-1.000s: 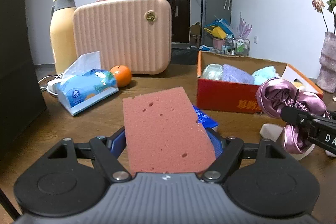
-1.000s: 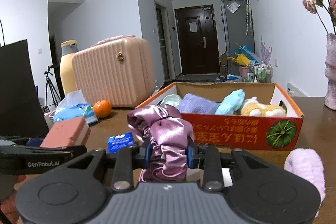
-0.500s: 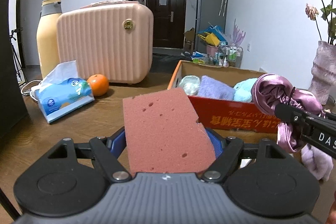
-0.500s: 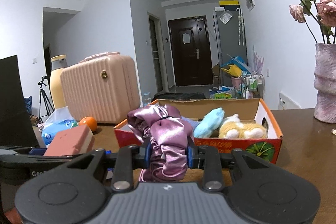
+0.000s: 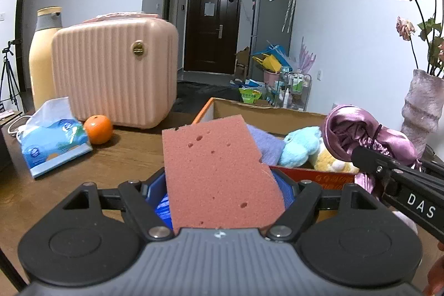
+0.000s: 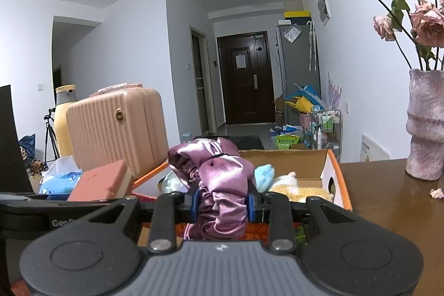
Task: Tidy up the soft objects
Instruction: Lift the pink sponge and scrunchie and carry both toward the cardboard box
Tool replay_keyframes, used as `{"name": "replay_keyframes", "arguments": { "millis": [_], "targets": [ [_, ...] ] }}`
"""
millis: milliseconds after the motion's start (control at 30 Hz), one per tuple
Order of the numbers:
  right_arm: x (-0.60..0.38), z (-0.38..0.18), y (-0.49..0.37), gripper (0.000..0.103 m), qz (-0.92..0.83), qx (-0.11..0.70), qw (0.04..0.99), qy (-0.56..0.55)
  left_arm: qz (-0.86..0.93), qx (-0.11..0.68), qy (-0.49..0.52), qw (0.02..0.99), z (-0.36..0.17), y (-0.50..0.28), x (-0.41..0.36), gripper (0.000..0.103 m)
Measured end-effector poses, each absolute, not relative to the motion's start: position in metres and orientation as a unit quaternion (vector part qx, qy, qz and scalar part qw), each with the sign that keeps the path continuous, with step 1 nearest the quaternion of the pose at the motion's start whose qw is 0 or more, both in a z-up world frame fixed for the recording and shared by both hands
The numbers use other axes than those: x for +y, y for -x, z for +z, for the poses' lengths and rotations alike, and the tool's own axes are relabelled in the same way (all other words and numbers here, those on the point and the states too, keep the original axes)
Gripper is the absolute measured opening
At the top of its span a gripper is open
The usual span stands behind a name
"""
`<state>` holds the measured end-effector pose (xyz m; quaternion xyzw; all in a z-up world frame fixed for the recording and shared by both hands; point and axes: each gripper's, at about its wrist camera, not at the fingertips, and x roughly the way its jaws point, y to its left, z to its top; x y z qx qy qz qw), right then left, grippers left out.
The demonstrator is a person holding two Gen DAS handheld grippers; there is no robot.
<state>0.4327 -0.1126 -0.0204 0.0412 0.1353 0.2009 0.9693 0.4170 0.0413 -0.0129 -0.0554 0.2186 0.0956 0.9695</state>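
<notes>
My left gripper (image 5: 222, 193) is shut on a pink sponge (image 5: 216, 174) that sticks up between its blue pads. The sponge (image 6: 102, 182) also shows at the left of the right wrist view. My right gripper (image 6: 223, 205) is shut on a bunched purple satin cloth (image 6: 216, 179); that cloth (image 5: 366, 140) hangs at the right of the left wrist view. Both are held just in front of and over the near edge of an orange cardboard box (image 5: 266, 115). Inside it lie a lilac cloth (image 5: 263, 146), a light blue plush (image 5: 302, 146) and a yellow plush (image 6: 308, 189).
A pink ribbed case (image 5: 116, 71) and a tall yellow bottle (image 5: 44, 52) stand at the back left. A tissue pack (image 5: 52, 140) and an orange (image 5: 98, 129) lie on the wooden table (image 5: 133, 154). A vase of dried roses (image 6: 424, 124) stands right of the box.
Both grippers have moved forward and right toward the box, keeping their loads. The box has grown nearer, and the sponge and satin cloth now overlap its front edge.
</notes>
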Motion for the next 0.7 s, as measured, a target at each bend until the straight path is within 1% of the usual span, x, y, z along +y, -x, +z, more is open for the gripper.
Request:
{"name": "replay_keyframes", "arguments": {
  "millis": [700],
  "targets": [
    [-0.133, -0.007, -0.484, 0.03, 0.187, 0.12, 0.975, -0.023, 0.084, 0.201, 0.073, 0.973, -0.006, -0.472, 0.017, 0.079]
  ]
}}
